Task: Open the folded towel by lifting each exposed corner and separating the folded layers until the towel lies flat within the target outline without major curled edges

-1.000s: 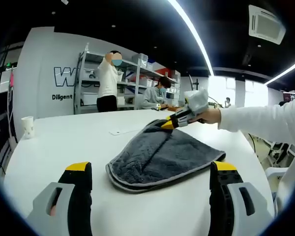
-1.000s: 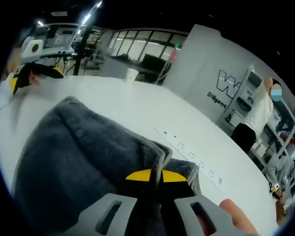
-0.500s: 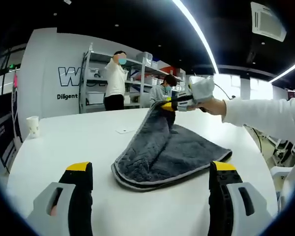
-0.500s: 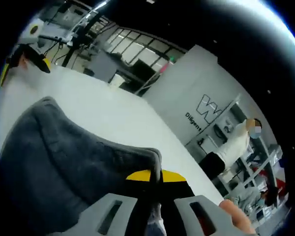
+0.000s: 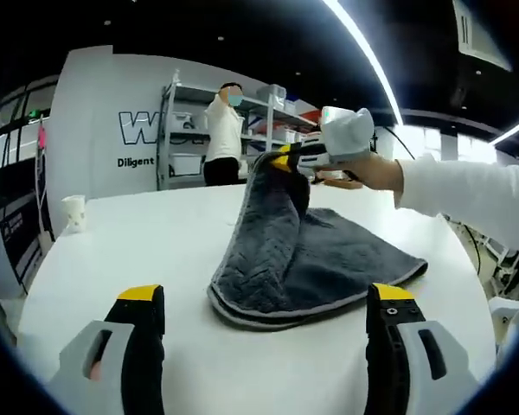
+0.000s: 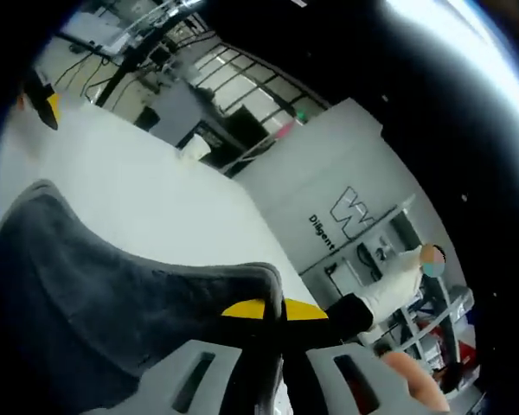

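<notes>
Left gripper view: grey towel (image 5: 316,251) lies on the white table (image 5: 138,242), one corner pulled up off it by the right gripper (image 5: 287,162), which is clamped on that corner above the towel's far side; a hand (image 5: 368,171) and white sleeve (image 5: 467,199) run off behind it. The raised layer hangs in a steep fold, the lower layer rests flat under and beside it. Left gripper (image 5: 264,303) hangs this side of the towel, jaws wide apart, nothing between them, clear of the near hem. Paper cup (image 5: 73,213) stands well away from the towel, near the table edge; a person (image 5: 225,134) at shelving beyond the table. No target outline I can make out. Right gripper view: right gripper (image 6: 273,313) pinched tight on the towel (image 6: 112,311) edge, cloth draping away below it, table (image 6: 112,190) beyond. Step, as I read it: peeling the top layer open. Next likely needs carrying that corner over and away from the fold so the layer lays out flat, maybe the left gripper pinning the near hem.
</notes>
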Demonstrator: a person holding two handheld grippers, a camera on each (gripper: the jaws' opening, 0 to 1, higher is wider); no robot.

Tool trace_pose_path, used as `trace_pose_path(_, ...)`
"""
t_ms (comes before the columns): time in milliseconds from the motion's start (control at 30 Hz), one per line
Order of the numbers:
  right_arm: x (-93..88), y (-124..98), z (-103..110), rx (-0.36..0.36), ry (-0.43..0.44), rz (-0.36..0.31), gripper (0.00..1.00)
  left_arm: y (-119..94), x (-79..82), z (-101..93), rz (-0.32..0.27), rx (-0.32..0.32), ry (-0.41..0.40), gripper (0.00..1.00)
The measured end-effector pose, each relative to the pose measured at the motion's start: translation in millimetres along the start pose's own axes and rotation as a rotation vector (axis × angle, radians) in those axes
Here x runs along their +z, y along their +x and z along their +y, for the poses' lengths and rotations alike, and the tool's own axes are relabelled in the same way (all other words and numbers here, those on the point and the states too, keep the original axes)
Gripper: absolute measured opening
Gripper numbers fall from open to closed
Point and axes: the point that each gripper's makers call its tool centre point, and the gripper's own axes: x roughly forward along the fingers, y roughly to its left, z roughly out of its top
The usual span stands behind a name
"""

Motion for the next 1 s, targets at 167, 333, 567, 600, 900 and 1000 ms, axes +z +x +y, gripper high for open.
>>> trace_pose_path(167,-2.1,25.9,7.1,-0.007,-0.003,0.041,0.0,-1.4,-2.2,6.9,0.013,0.032,0.002,0.96)
trace_pose_path(333,-2.2,56.3,12.1,-0.021,0.016,0.063,0.0,-2.7,-1.6,16.3,0.008,0.057,-0.03,0.93)
trace_pose_path(567,-5.7,82.9,28.9,0.003,-0.001,0.091,0.0,-3.5,5.5,26.9,-0.009,0.077,-0.023,0.92)
trace_pose_path(600,-6.7,83.7,31.6,0.005,-0.001,0.096,0.0,-2.8,5.5,27.2,-0.01,0.075,-0.03,0.92)
trace_pose_path(900,-19.5,93.9,48.5,0.008,0.011,0.125,0.0,-1.7,7.4,24.4,-0.015,0.068,-0.033,0.96)
trace_pose_path(1000,-23.5,97.6,52.2,0.011,0.037,0.136,0.0,-2.2,8.3,25.8,-0.015,0.075,-0.034,1.0)
